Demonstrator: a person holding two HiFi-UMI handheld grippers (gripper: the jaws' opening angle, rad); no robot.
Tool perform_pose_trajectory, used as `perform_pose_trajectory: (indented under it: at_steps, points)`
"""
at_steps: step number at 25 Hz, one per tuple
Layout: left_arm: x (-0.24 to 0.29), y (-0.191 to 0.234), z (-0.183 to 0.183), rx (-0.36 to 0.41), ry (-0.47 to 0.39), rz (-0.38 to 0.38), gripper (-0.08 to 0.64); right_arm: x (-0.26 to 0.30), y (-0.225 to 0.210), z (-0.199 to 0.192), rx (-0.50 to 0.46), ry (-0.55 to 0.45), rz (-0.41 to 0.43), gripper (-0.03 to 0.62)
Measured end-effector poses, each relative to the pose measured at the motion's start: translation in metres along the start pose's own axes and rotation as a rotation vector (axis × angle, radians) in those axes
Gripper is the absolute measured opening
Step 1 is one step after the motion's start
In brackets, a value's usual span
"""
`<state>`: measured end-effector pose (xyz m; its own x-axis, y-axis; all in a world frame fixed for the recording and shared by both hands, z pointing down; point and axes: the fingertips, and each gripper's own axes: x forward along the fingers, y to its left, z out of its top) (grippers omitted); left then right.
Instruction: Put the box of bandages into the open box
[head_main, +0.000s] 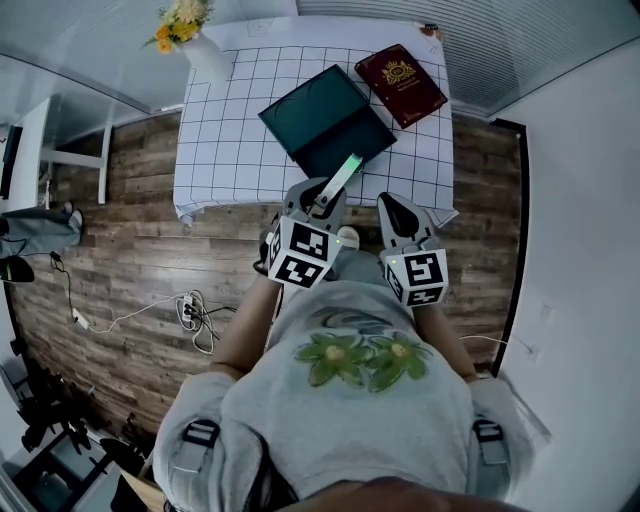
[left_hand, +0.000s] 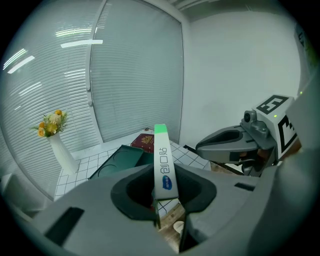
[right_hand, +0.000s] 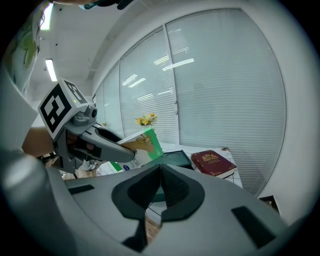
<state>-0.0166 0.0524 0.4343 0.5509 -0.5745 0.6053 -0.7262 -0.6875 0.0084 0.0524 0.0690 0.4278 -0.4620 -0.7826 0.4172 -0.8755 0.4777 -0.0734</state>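
My left gripper (head_main: 318, 196) is shut on the box of bandages (head_main: 340, 178), a thin white box with a green end, held edge-up near the table's front edge. In the left gripper view the box of bandages (left_hand: 163, 162) stands clamped between the jaws of my left gripper (left_hand: 162, 192). The right gripper view shows the box of bandages (right_hand: 141, 145) from its side. The open box (head_main: 326, 121) is dark green and lies open on the checked table (head_main: 220, 140), just beyond the bandage box. My right gripper (head_main: 396, 212) sits to the right, jaws closed together with nothing in them, as my right gripper (right_hand: 159, 192) shows in its own view.
A dark red book (head_main: 401, 84) lies at the table's far right corner. A white vase of yellow flowers (head_main: 188, 30) stands at the far left corner. Cables and a power strip (head_main: 190, 312) lie on the wooden floor at left. Window blinds run behind the table.
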Motion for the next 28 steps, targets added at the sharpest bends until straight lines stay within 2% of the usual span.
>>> perform_pose_trajectory:
  at_steps: [17,28]
  points:
    - [0.052,0.021,0.02,-0.04,0.006,0.028,0.098,0.036,-0.051,0.01,-0.021,0.01,0.03,0.011]
    - [0.068,0.027,0.018,-0.064,0.019,0.033,0.098,0.048,-0.061,0.009,-0.023,0.018,0.048,0.011]
